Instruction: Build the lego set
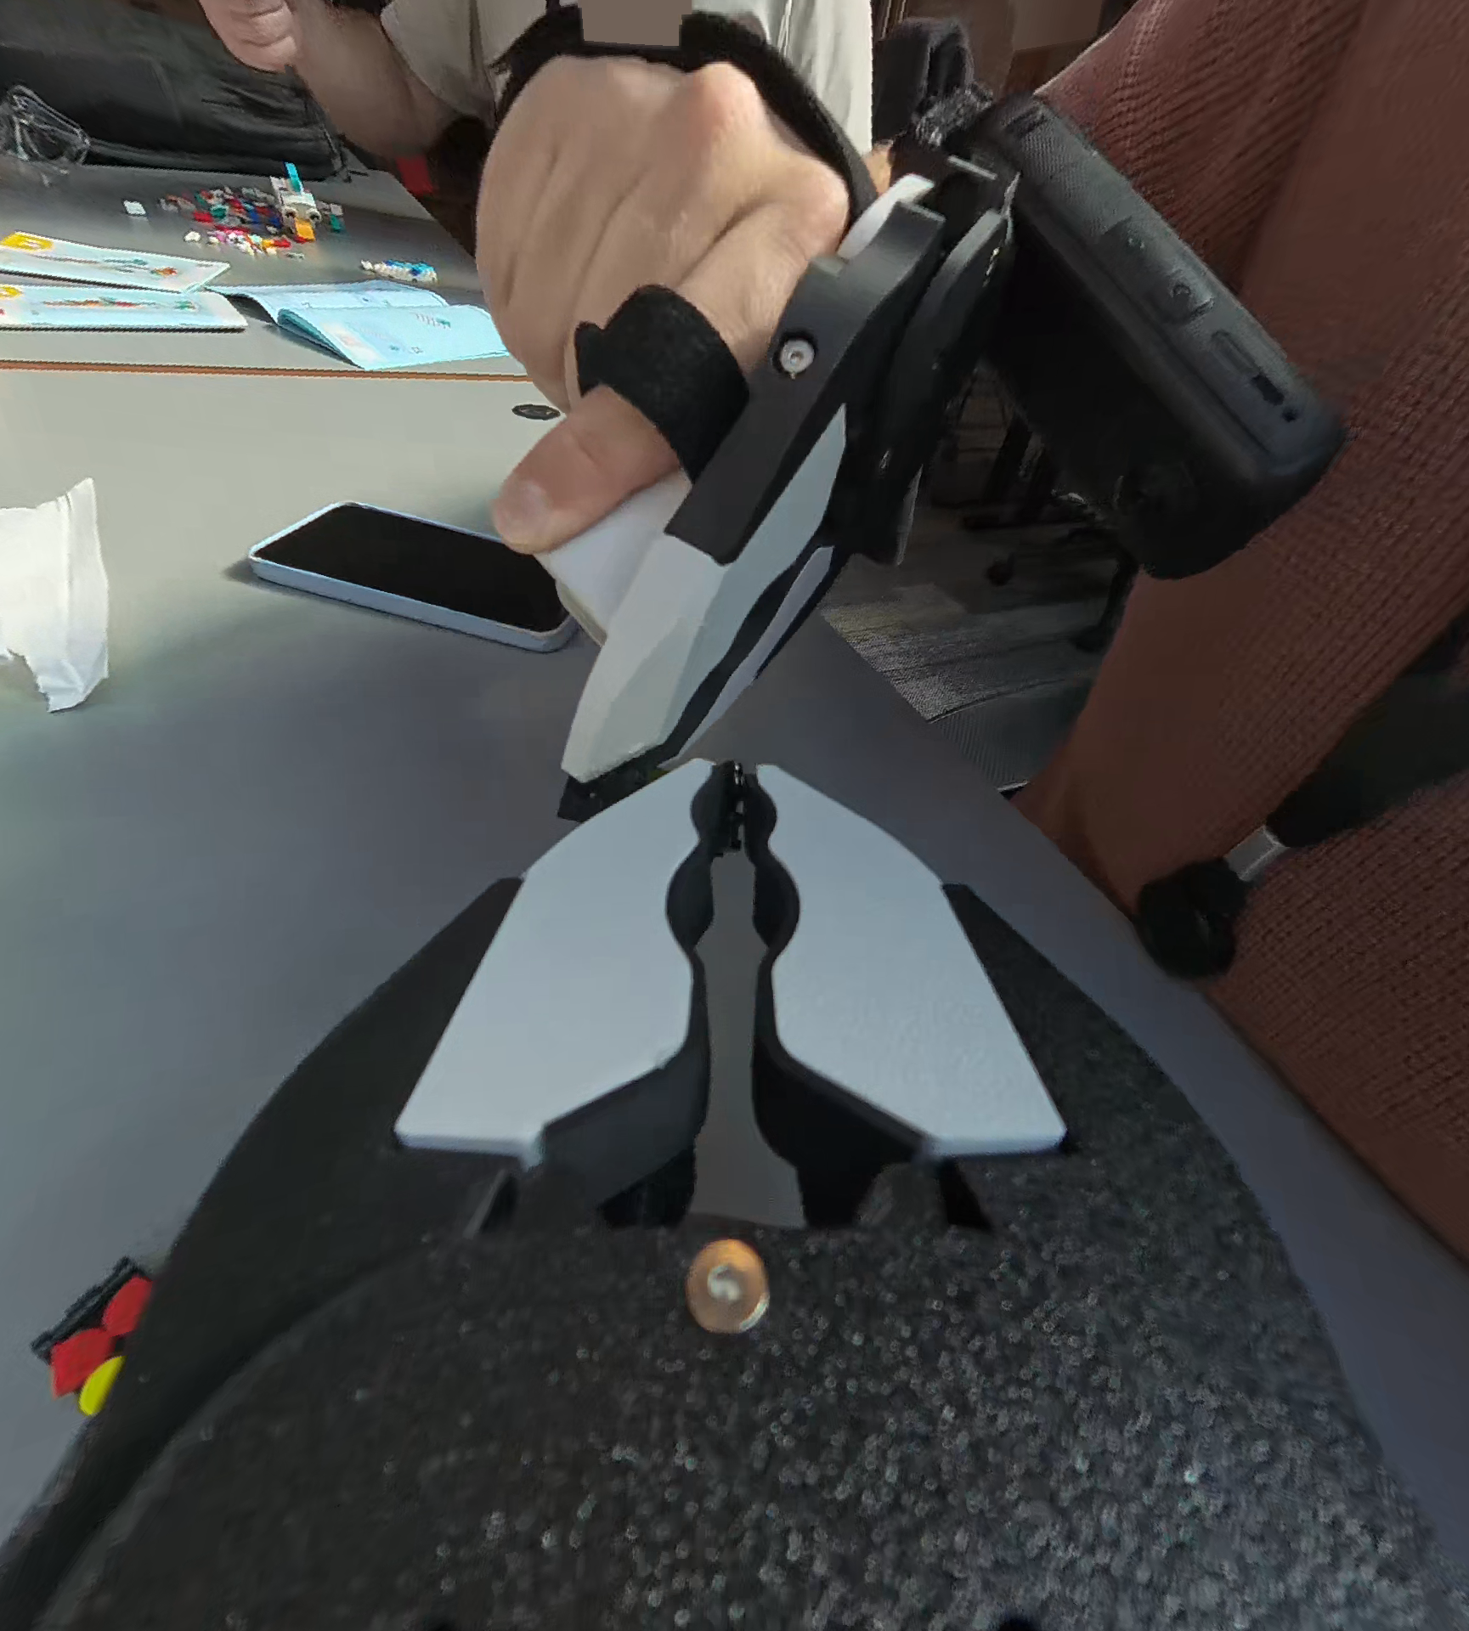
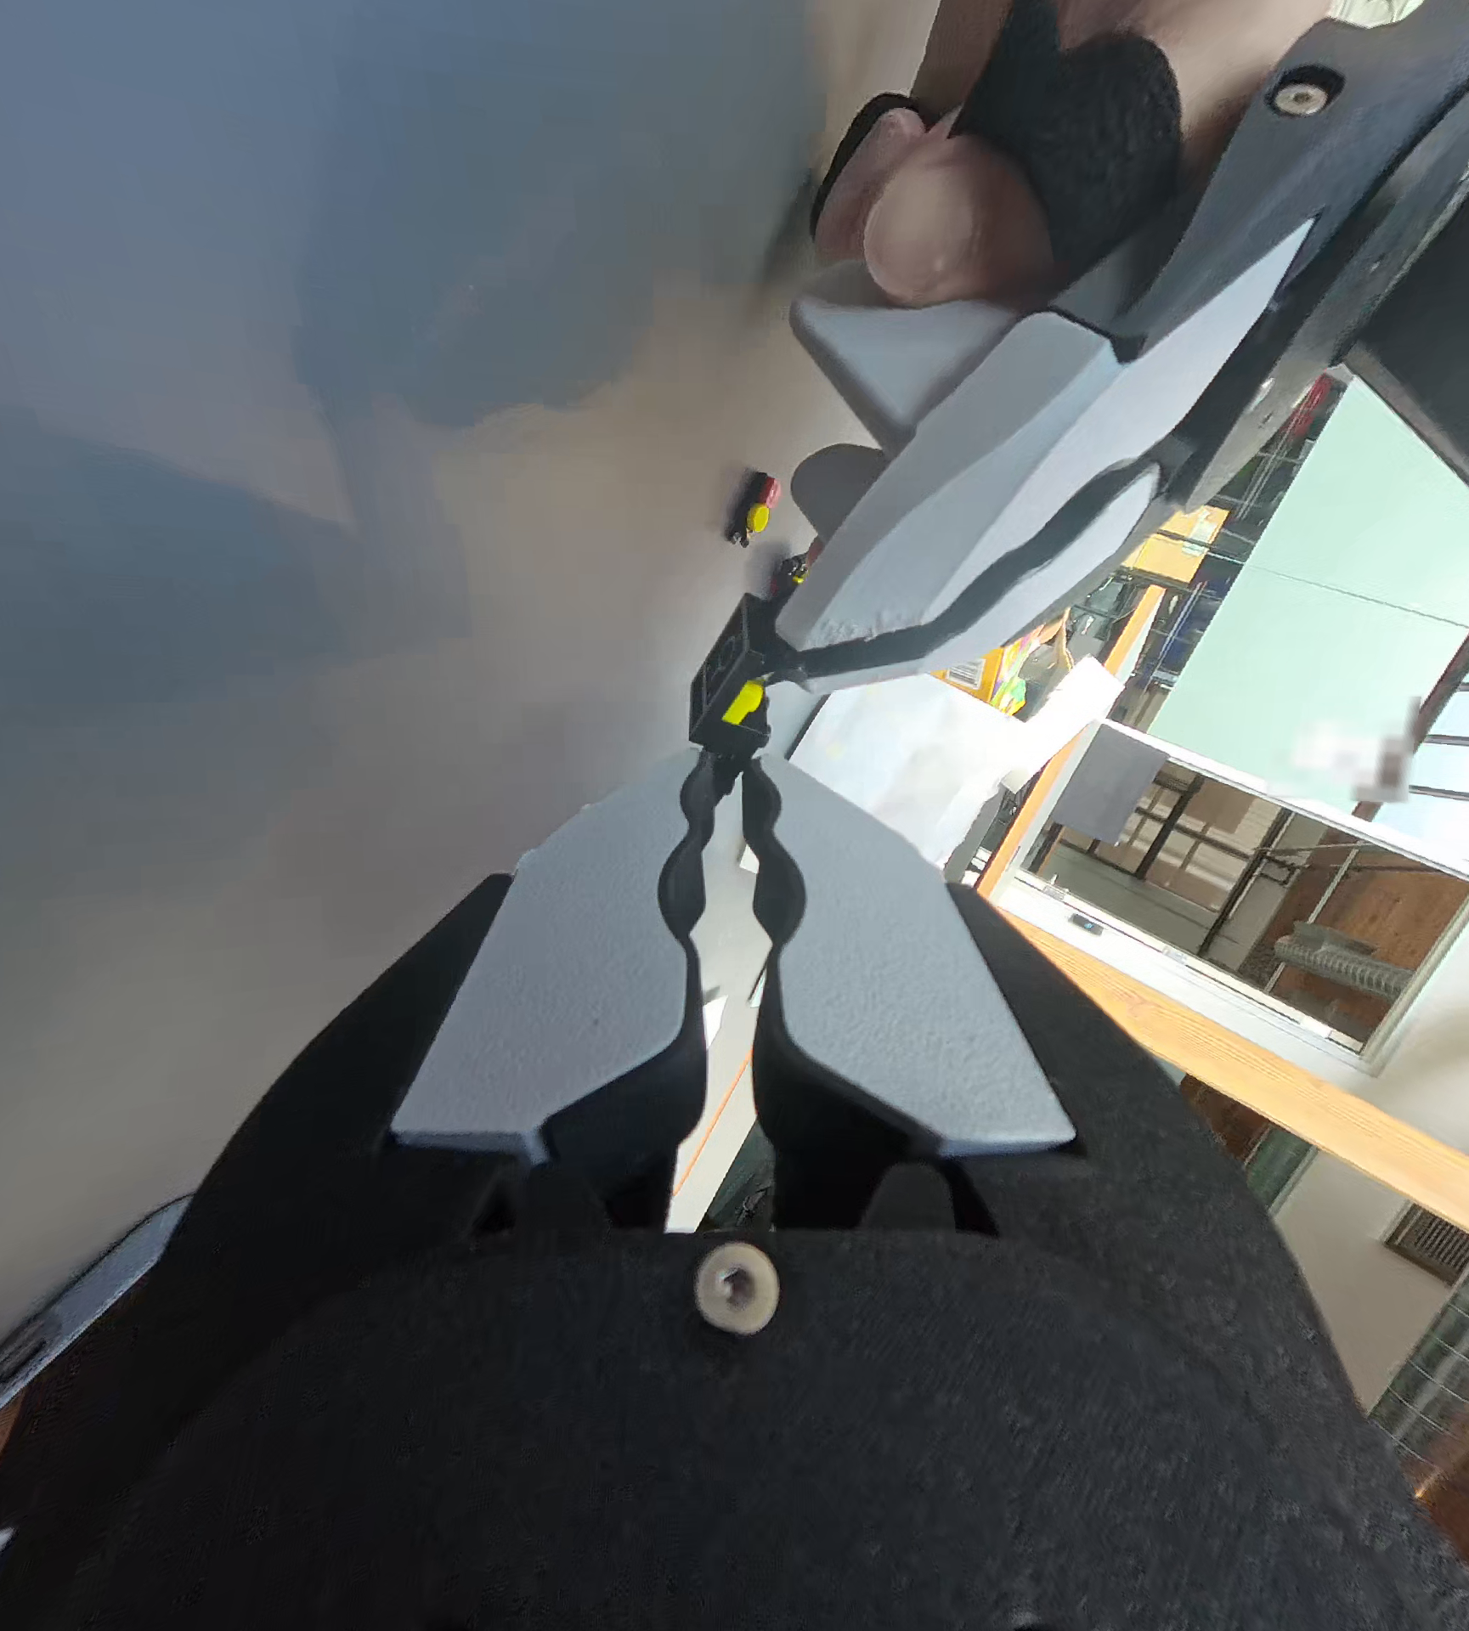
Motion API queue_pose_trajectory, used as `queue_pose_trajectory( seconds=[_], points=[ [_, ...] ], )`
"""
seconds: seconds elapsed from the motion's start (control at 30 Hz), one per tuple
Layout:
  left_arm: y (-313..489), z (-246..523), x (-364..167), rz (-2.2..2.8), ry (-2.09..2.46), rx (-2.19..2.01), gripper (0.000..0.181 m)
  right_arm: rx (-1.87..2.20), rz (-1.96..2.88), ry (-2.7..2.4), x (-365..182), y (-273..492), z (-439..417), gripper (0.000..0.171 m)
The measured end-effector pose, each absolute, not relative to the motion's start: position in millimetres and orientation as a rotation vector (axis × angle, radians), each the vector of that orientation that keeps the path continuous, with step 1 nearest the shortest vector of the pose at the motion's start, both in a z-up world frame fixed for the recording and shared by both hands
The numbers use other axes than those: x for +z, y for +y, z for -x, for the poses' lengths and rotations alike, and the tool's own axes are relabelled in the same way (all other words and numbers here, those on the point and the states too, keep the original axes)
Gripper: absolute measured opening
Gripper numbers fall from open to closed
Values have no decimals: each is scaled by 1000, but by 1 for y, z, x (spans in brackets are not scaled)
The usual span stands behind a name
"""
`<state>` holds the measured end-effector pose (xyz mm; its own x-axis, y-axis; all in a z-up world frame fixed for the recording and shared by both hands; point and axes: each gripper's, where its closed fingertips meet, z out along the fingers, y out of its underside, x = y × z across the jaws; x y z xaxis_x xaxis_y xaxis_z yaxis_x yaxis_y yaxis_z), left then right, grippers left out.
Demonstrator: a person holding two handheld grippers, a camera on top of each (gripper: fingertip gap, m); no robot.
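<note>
Between the two grippers' meeting tips, a small black lego piece (image 2: 723, 680) with a yellow part hangs above the tabletop (image 1: 271, 838): the left gripper (image 1: 738, 799) and right gripper (image 2: 726, 768) each clench it. Farther off lie a phone (image 1: 413, 574), booklets (image 1: 95, 304) and loose bricks (image 1: 245, 216).

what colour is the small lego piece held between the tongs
Black with a yellow part, clearest in the right wrist view.

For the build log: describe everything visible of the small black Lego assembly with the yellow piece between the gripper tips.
The small black Lego assembly looks like shiny plastic, blocky, with a yellow piece on one side. It hangs tilted in the air, apparently pinched at one end by the right gripper and at the other by the left gripper.
</note>
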<state>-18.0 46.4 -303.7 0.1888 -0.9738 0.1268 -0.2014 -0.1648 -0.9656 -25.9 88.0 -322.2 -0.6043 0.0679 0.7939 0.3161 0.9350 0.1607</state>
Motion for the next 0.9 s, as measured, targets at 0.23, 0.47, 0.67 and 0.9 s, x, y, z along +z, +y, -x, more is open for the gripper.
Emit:
queue_pose_trajectory(
  seconds=[0.23, 0.47, 0.67, 0.9],
  points=[
    [54, 21, -312, 1575, 1341, -632, 3, -257, 396, -2191, -321, 93, 21, 5],
    [59, 28, -334, 1572, 1528, -225, 15, -41, 638, -2269, -332, 86, 16, 4],
    [47, 25, -364, 1591, 1699, -171, 4, 157, 811, -2378, -365, 76, 11, 5],
    [51, 25, -362, 1657, 1658, -267, 4, 421, 1154, -2340, -380, 68, 11, 34]
  ],
)
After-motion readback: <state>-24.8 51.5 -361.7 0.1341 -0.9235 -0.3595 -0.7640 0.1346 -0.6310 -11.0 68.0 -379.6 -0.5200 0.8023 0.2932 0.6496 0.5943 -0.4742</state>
